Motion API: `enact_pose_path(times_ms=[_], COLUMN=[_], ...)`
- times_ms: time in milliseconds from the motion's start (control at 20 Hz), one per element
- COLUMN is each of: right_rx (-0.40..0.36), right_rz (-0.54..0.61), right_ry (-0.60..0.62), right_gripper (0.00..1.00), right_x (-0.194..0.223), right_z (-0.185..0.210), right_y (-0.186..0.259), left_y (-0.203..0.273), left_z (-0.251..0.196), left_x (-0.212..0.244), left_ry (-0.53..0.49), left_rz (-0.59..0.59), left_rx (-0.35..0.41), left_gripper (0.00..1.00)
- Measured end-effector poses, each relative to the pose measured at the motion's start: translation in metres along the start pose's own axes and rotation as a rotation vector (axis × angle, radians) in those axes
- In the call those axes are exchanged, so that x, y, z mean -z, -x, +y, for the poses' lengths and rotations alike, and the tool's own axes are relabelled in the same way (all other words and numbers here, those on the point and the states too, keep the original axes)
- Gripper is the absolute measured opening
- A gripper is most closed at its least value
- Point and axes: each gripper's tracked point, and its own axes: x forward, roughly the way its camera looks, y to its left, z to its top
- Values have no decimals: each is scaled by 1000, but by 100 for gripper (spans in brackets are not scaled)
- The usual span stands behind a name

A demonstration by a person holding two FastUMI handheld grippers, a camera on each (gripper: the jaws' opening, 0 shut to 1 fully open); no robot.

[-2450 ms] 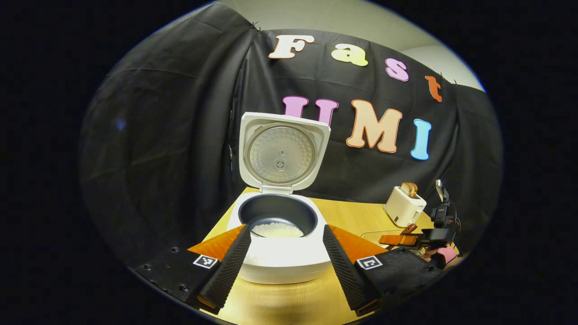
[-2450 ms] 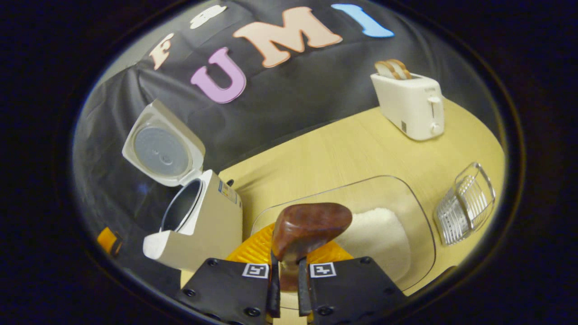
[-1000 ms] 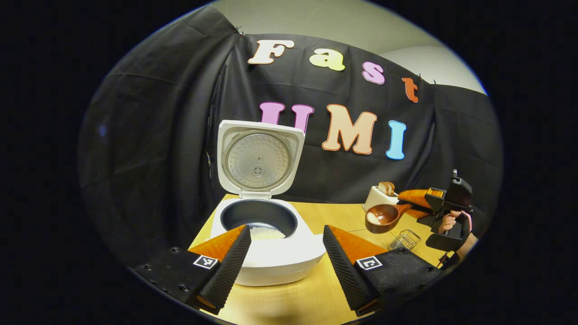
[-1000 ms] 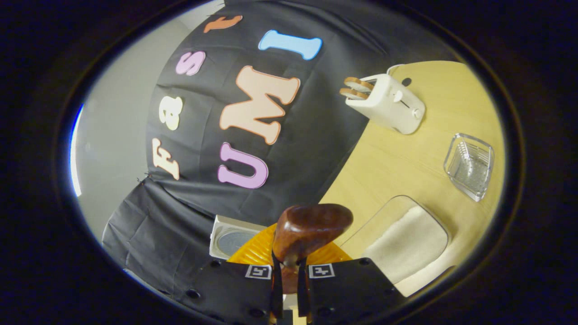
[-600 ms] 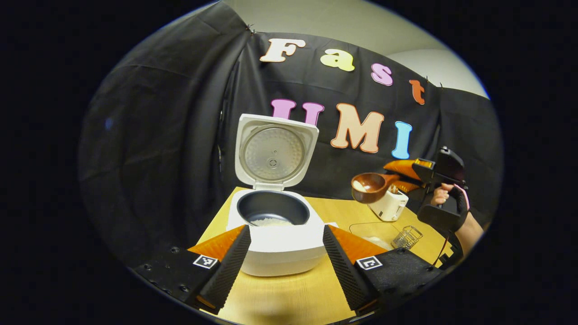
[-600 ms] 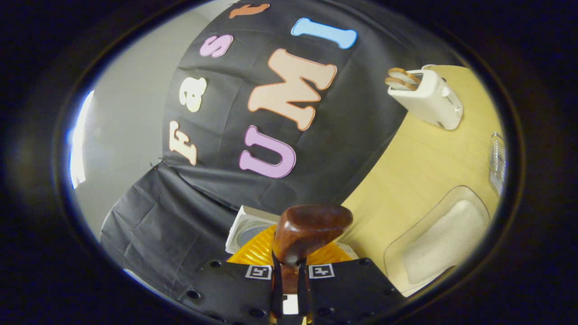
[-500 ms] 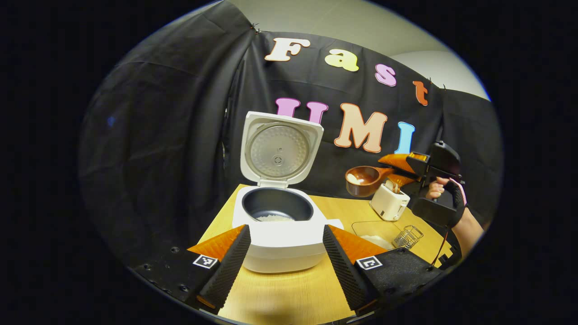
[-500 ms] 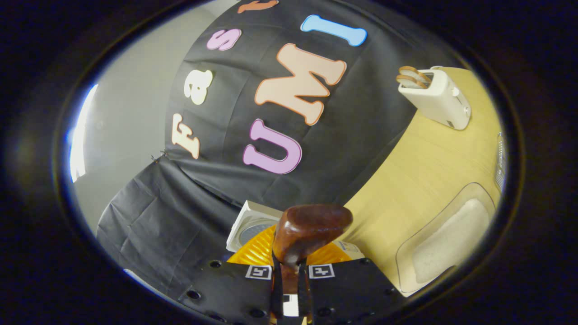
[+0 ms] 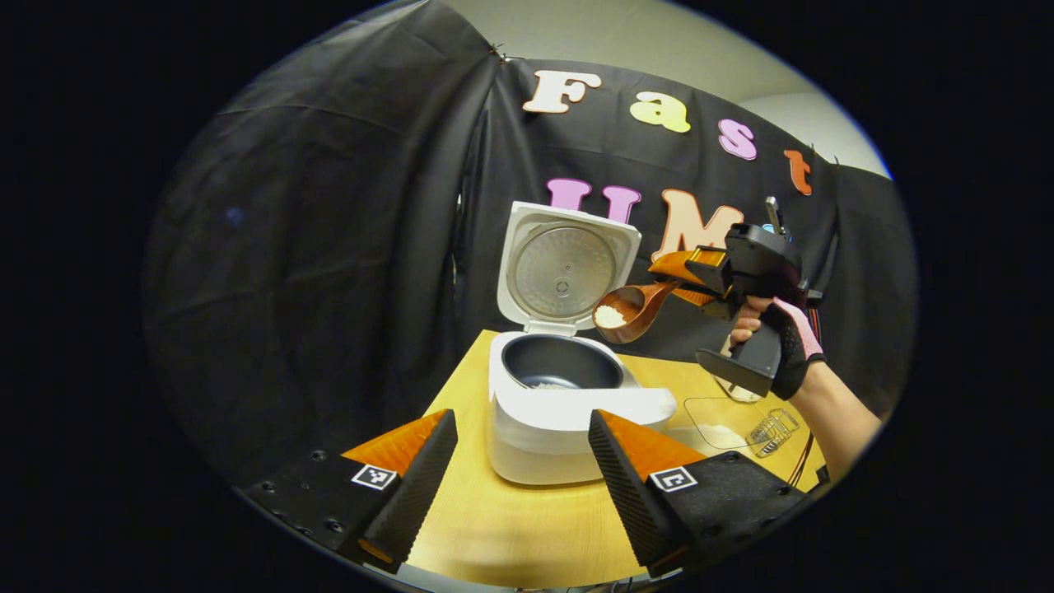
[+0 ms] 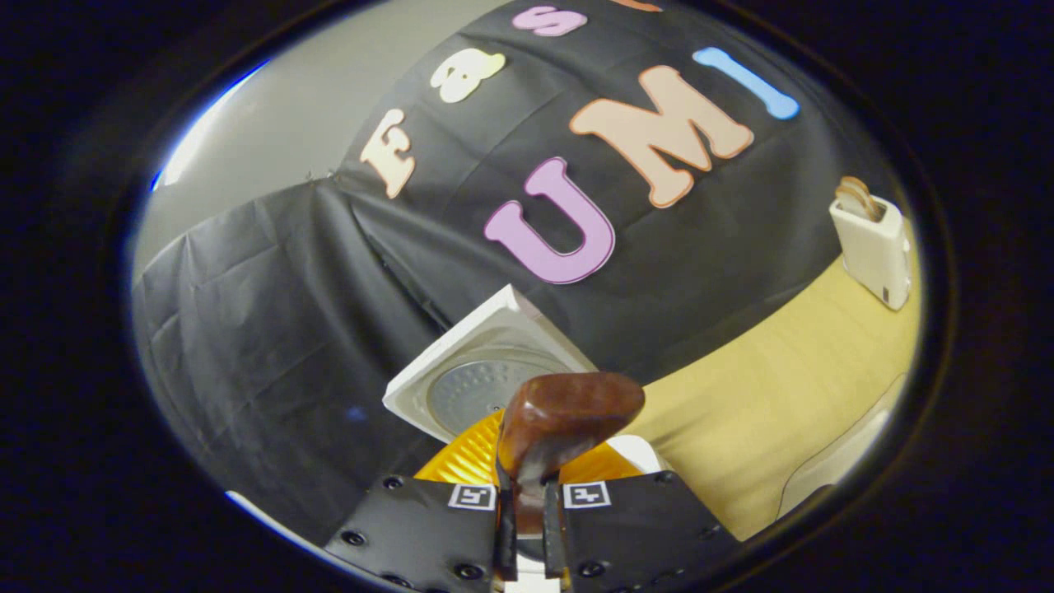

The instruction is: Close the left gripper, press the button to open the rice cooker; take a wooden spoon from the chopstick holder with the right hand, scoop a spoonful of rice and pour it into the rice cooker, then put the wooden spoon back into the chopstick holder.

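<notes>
The white rice cooker (image 9: 568,403) stands open on the wooden table, lid (image 9: 568,268) upright, a little rice in its dark pot. My left gripper (image 9: 520,473) is open, low in front of the cooker, fingers apart and holding nothing. In the left gripper view my right gripper (image 9: 687,276), held by a gloved hand (image 9: 778,338), is shut on the handle of the wooden spoon (image 9: 630,306). The spoon's bowl holds white rice and hangs just above the pot's right rim. In the right gripper view the spoon (image 10: 564,424) fills the space between the shut fingers, with the cooker's lid (image 10: 482,379) behind it.
A clear tray of rice (image 9: 712,420) and a wire chopstick holder (image 9: 770,428) lie on the table right of the cooker. A white toaster (image 10: 877,239) with bread stands at the back right. The table's front edge runs close below my left gripper.
The right gripper has carried the loaded spoon left and upward from the rice tray to just above the cooker's pot. The left gripper has drifted left, still open.
</notes>
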Motion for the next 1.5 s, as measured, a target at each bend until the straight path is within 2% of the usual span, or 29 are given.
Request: enact_pose_path(times_ms=[50,100,450,550,600,650,850,900,1000,1200,1500], right_rx=[7,13,4,5,3,-1,-7,-11,-26,-37,-34], right_rz=[-3,-8,-42,-61,-71,-77,-95,-90,-67,-7,-1], right_ry=[70,147,605,732,784,829,942,934,835,483,35], right_gripper=[13,18,13,17,17,13,17,16,14,15,14], right_x=[6,10,38,43,43,47,52,53,54,39,-3], right_z=[6,10,35,42,44,46,49,48,45,28,-18], right_y=[-5,-9,-20,-19,-19,-19,-21,-21,-22,-24,-13], left_y=[-1,-3,-19,-25,-26,-28,-33,-33,-33,-32,-34], left_z=[3,4,6,7,7,6,7,7,6,3,-9], left_x=[1,2,7,4,4,3,6,7,6,1,-3], left_ry=[7,14,22,18,17,17,15,16,12,-9,-35], left_rz=[3,4,20,16,15,15,28,31,30,21,26], left_rx=[-4,-7,12,16,20,24,35,38,43,47,69], left_gripper=[95,95,95,95,95,95,95,95,95,95,95])
